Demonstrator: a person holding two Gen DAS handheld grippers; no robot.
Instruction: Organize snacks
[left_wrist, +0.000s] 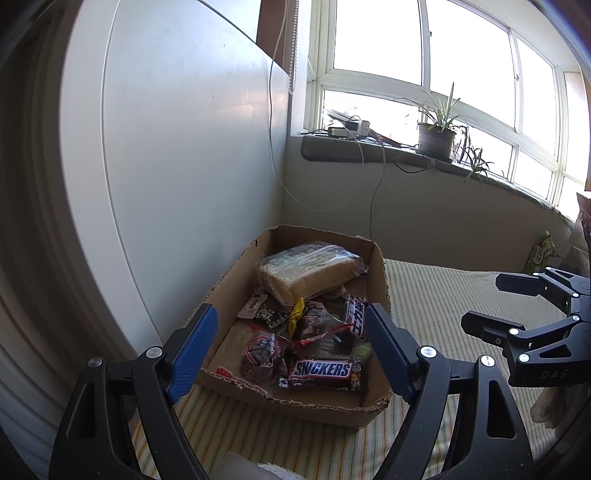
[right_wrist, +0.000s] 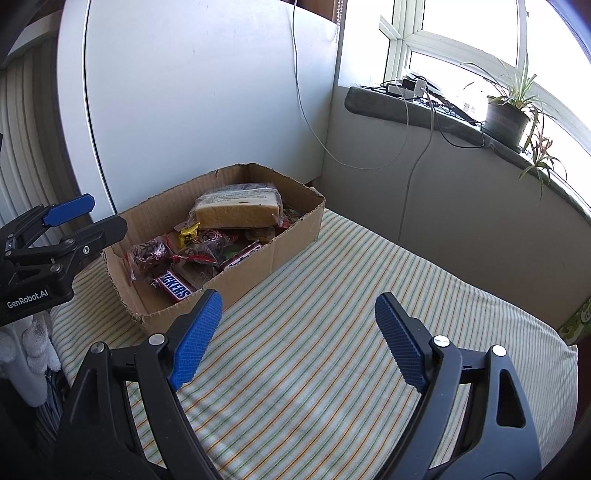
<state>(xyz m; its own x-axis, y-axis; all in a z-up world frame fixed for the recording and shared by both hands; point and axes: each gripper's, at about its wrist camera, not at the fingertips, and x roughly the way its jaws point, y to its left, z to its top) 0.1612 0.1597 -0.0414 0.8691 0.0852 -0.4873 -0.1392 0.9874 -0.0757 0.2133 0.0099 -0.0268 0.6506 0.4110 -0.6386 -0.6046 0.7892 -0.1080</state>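
Your left gripper (left_wrist: 291, 350) hangs spread and empty over the near end of the cardboard box (left_wrist: 376, 273); your right gripper (right_wrist: 299, 332) is spread over bare striped cloth (right_wrist: 332, 369). Only the left view shows the full Snickers bar (left_wrist: 321, 369). Crinkled wrappers fill the ragged-edged box, with bagged bread (left_wrist: 310, 269) at its far end.

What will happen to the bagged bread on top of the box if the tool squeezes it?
The bagged bread would probably squash, since it looks like soft sliced loaf. Its clear, shiny wrapper may slip between the pads. It looks light for its size, and it lies loosely on the other snacks in the cardboard box, so a push would likely slide it.
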